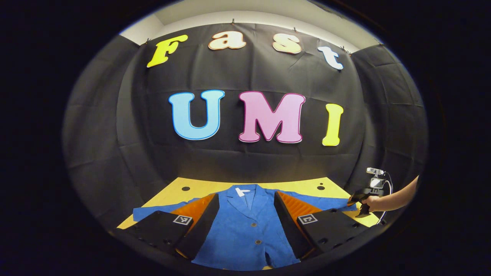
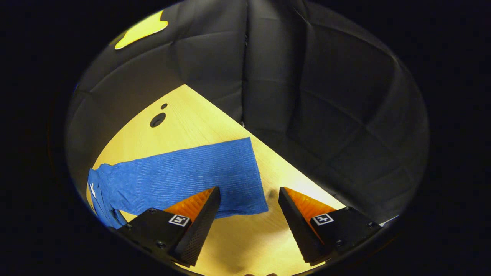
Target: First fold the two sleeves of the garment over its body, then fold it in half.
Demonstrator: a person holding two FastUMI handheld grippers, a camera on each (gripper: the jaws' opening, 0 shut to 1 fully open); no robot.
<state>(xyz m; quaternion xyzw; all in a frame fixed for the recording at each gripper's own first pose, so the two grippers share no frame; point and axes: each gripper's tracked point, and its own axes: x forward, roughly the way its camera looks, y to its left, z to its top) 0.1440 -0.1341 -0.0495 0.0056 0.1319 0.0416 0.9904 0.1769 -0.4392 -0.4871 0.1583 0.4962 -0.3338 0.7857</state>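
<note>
Looks like a staged recording booth, not a home: wrinkled black cloth walls [image 1: 96, 134] pinned up around a bare yellow wooden tabletop [image 2: 199, 119].

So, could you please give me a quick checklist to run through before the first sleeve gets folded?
1. Blue jacket lying flat, front up on the table: ok.
2. Sleeve spread straight, not yet folded: ok.
3. Right gripper open, near the cuff: ok.
4. Cuff between its fingers: not ok, one finger overlaps the cuff edge.
5. Left gripper open over the jacket body: ok.
6. Other sleeve fully flat: cannot tell.
</note>
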